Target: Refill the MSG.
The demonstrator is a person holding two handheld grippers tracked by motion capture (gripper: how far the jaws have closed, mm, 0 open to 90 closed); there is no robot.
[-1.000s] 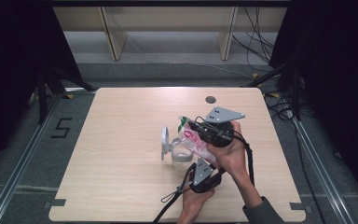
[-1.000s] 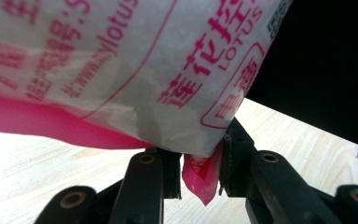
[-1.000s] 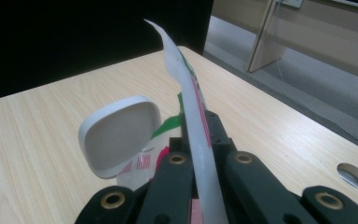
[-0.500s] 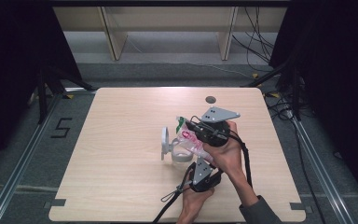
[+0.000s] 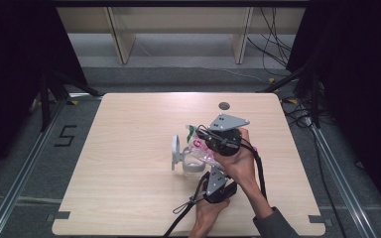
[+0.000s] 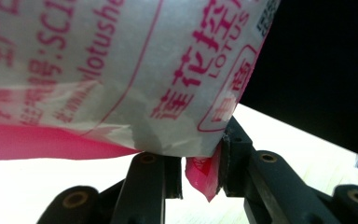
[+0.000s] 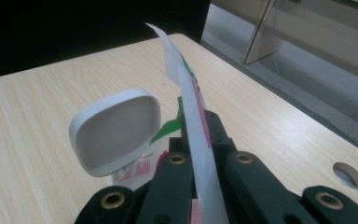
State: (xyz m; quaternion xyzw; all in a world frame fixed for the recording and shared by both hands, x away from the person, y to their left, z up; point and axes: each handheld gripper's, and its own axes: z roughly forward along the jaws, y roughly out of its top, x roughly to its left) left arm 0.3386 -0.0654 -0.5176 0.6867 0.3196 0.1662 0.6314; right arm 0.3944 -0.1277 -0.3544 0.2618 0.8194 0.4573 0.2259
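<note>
Plastic pouch [image 5: 202, 145] held above the surface [image 5: 129, 148] beside a white lidded cup [image 5: 186, 157]; right gripper [image 7: 200, 140] clamped on its upper edge, left gripper [image 6: 201, 164] pinching its pink lower corner. Step judged: tearing open; next, pull the grippers apart while keeping both grips firm

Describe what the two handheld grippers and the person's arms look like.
Both grippers have black bodies and two black jaws with round brass-coloured pivot holes. The right gripper carries a grey three-cornered plate with small holes, as does the left gripper. Black cables trail from each. A dark grey sleeve covers the right forearm.
</note>
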